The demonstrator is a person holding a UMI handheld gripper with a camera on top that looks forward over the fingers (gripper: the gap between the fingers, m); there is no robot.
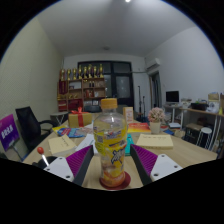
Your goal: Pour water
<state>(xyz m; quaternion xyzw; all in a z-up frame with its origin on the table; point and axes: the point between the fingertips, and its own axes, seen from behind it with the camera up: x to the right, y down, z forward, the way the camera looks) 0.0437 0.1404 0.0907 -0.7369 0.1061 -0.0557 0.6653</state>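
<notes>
A clear plastic bottle (pixel 110 140) with a yellow label and a red base stands upright between my gripper's (pixel 111 152) fingers, over a wooden table (pixel 178 156). The purple pads (pixel 82 160) press against the bottle on both sides, so the gripper is shut on it. The red base sits low between the fingers, close to the table top; I cannot tell whether it touches the table. No cup or other vessel shows close to the bottle.
Books or boxes (pixel 62 143) lie on the table left and right beyond the fingers. More clutter stands farther back, with a yellow object (pixel 108 104). A black chair (pixel 30 125) stands at the left and a shelf (pixel 85 88) against the back wall.
</notes>
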